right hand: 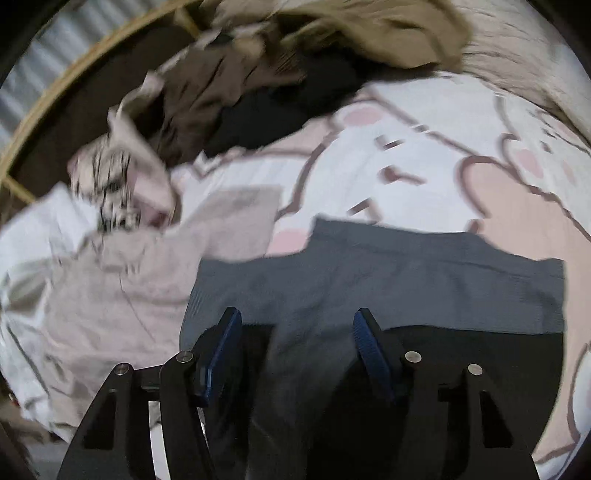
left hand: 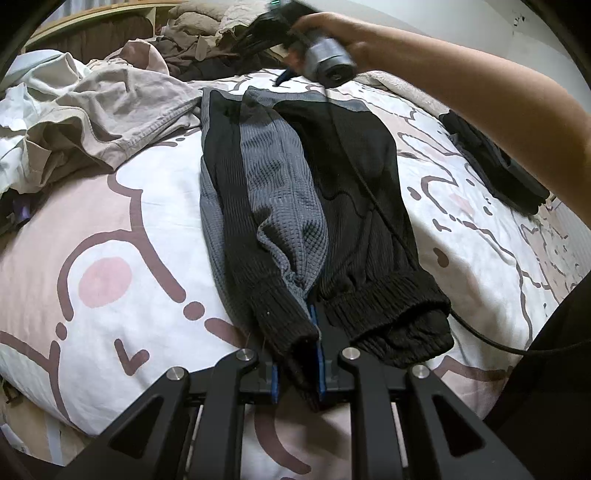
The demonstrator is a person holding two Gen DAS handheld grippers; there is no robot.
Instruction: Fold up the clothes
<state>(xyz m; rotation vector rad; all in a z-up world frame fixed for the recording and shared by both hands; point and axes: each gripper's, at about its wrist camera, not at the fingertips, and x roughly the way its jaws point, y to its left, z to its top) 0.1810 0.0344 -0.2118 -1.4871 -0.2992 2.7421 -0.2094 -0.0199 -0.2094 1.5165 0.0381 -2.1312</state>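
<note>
My left gripper (left hand: 297, 354) is clamped on 1 cuff of the black-and-grey pants (left hand: 295, 192), bottom centre of the left wrist view. The pants run lengthwise up the frame on the cartoon-print bedsheet (left hand: 110, 221), both legs side by side, waist end at upper centre. My right gripper (right hand: 295, 354) has its jaws spread wide w/ nothing between the pads, hovering over the grey waistband, lower centre of the right wrist view; that frame is blurred.

Progress, my guess: pants look halved lengthwise, legs roughly together but not fully stacked, no crosswise fold showing. A folded dark item (left hand: 495, 162) sits mid right. A crumpled beige/white pile (left hand: 85, 110) fills the upper left, more clothes (left hand: 199, 33) at the top, so plenty left.
</note>
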